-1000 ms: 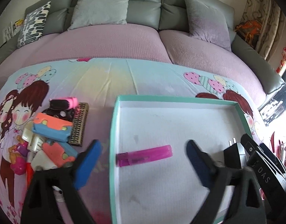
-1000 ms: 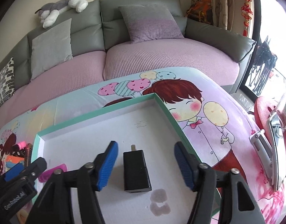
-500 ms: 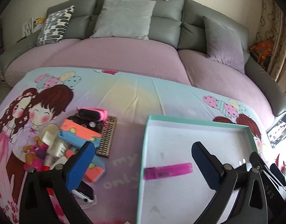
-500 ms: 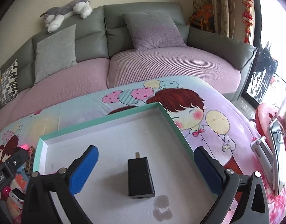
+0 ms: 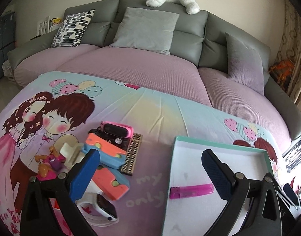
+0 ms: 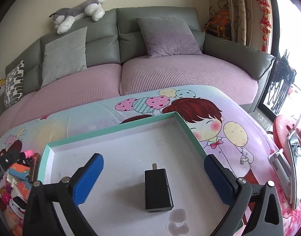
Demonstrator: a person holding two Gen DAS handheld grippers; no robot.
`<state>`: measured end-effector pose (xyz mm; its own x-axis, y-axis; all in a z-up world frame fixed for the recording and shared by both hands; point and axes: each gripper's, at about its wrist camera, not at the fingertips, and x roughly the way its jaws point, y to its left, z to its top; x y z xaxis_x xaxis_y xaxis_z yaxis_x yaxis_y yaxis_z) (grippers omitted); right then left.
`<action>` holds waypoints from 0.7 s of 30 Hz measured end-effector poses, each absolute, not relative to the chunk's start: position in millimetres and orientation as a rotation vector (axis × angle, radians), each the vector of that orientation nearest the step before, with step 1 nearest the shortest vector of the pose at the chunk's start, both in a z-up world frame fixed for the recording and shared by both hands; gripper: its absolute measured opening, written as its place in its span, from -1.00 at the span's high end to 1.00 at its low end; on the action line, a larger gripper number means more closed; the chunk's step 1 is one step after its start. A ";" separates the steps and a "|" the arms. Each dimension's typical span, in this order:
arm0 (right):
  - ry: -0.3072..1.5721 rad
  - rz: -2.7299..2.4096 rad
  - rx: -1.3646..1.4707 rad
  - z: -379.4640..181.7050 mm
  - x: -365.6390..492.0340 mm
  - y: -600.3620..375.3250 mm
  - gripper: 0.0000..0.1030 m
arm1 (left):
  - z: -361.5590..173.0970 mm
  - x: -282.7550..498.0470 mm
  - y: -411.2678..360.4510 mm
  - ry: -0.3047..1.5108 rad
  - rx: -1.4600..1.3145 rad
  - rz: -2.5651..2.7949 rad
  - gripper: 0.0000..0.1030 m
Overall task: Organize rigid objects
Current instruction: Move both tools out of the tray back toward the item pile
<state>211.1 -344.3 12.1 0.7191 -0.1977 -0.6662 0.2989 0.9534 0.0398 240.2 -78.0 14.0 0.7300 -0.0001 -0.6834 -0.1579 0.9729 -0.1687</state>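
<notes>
Right tool [image 6: 153,179] jaws have just spread wide, straddling the black rectangular plug adapter [image 6: 157,189] inside the shallow teal-rimmed white cardboard tray [image 6: 119,128] without touching; left tool [image 5: 149,174] jaws likewise just opened, empty.

Teal-rimmed white tray [image 6: 119,130] holds a black charger [image 6: 157,190] and magenta marker [image 5: 191,190]; the worktop's cloth [image 5: 154,106] shows pastel cartoon children and balloons.
</notes>
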 end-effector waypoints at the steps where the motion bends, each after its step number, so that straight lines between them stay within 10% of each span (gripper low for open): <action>1: 0.721 -0.267 0.154 12.2 211.5 -343.0 -1.00 | 15.0 239.8 -75.4 0.749 -0.223 0.089 -1.00; 21: 0.733 0.005 0.048 26.4 219.5 -223.6 -1.00 | 43.4 203.2 40.2 0.708 -0.243 0.344 -1.00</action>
<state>219.5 -223.6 26.4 0.7432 0.0214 -0.6688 0.0126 0.9989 0.0459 203.2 40.2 43.4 0.7071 0.2250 -0.6703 -0.3873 0.9164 -0.1010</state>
